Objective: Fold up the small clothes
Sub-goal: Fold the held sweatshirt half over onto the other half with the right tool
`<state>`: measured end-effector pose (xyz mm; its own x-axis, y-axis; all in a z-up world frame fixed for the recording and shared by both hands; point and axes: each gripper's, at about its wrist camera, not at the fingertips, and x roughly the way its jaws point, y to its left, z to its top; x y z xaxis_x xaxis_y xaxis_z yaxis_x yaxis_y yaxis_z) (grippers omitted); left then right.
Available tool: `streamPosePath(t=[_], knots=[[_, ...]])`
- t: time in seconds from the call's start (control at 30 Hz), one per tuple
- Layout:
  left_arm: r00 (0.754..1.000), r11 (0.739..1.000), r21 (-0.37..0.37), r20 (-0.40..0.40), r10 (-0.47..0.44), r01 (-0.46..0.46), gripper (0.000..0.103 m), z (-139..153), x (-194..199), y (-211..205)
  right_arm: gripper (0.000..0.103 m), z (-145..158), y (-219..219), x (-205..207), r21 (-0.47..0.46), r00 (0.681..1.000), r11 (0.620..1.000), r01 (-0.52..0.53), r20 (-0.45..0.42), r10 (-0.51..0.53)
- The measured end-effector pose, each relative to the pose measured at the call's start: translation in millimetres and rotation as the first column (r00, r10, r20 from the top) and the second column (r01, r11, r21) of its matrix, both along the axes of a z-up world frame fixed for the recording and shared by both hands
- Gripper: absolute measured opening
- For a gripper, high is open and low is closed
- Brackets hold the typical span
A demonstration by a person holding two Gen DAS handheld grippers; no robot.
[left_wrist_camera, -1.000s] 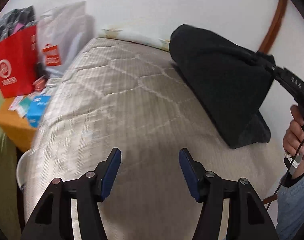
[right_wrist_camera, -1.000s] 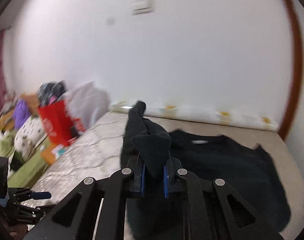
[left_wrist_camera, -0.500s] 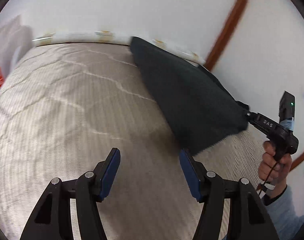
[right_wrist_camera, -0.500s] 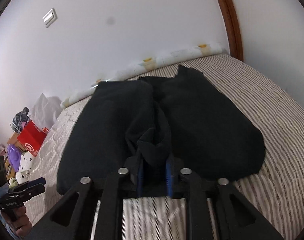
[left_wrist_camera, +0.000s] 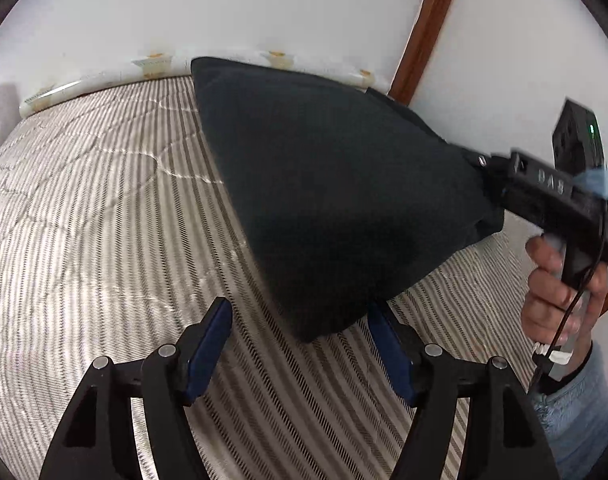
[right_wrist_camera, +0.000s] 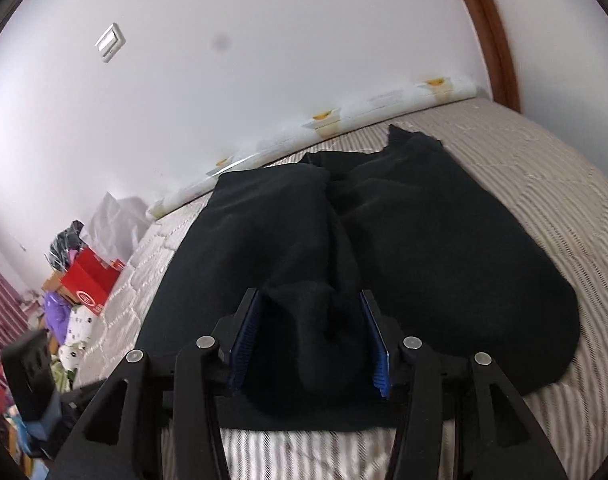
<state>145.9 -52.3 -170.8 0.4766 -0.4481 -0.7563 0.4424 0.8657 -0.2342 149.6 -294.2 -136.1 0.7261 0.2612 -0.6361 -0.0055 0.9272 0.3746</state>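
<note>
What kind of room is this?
Probably a bedroom. A striped mattress sits against a white wall, a black garment lies spread on it, and bags and clothes pile beside it.

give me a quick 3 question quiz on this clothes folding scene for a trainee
1. True or false: the left gripper is clamped on the black garment.
2. What lies between the fingers of the right gripper? A) a red bag B) a bunch of the black garment C) nothing
3. What surface does the garment lie on?

Key:
1. False: its jaws stand open, only the garment's corner between them.
2. B; the jaws have just been opening.
3. The striped mattress.
</note>
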Motion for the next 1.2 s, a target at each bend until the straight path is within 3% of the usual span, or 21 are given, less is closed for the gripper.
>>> streamPosePath(t=[0.2,0.37,0.57,0.7,0.83,0.9,1.07,1.17,1.2], knots=[[0.999,0.999,0.044,0.023,0.022,-0.023,0.068,-1.6,5.3,-16.6,0.047,-12.0,10.5,29.4,0.018,0.998,1.0,0.014,-0.057,-0.013],[0.997,0.991,0.123,0.056,0.053,-0.06,0.068,-3.4,6.0,-30.7,0.026,-12.4,12.9,35.9,-0.002,0.998,1.0,0.027,-0.055,-0.027],[0.993,0.981,0.165,0.063,0.096,-0.105,0.071,-3.1,13.1,-41.6,0.016,1.4,12.5,32.5,-0.042,1.0,0.999,0.021,0.01,-0.02],[0.992,0.978,0.173,0.055,0.111,-0.119,0.072,-2.4,17.8,-43.7,0.012,20.0,4.0,19.1,-0.097,0.992,0.994,0.053,0.121,-0.041],[0.994,0.981,0.161,0.052,0.099,-0.107,0.072,-2.0,16.1,-41.0,0.012,46.3,-49.5,-25.1,-0.015,0.934,0.977,0.212,0.296,-0.199],[0.997,0.989,0.131,0.041,0.065,-0.07,0.072,-1.7,16.1,-42.9,0.012,43.1,-70.9,-31.9,-0.007,0.935,0.969,0.248,0.263,-0.237],[0.996,0.986,0.159,0.069,0.047,-0.058,0.068,-0.6,14.1,-59.2,0.015,2.8,-93.2,-24.3,-0.079,0.968,0.966,0.248,0.068,-0.243],[0.997,0.988,0.14,0.049,0.056,-0.062,0.067,1.3,18.5,-63.2,0.027,2.2,-94.8,-34.2,-0.115,0.959,0.953,0.279,0.078,-0.272],[0.997,0.989,0.135,0.047,0.055,-0.061,0.065,2.0,19.6,-63.6,0.036,3.4,-94.3,-38.4,-0.147,0.954,0.943,0.299,0.083,-0.289]])
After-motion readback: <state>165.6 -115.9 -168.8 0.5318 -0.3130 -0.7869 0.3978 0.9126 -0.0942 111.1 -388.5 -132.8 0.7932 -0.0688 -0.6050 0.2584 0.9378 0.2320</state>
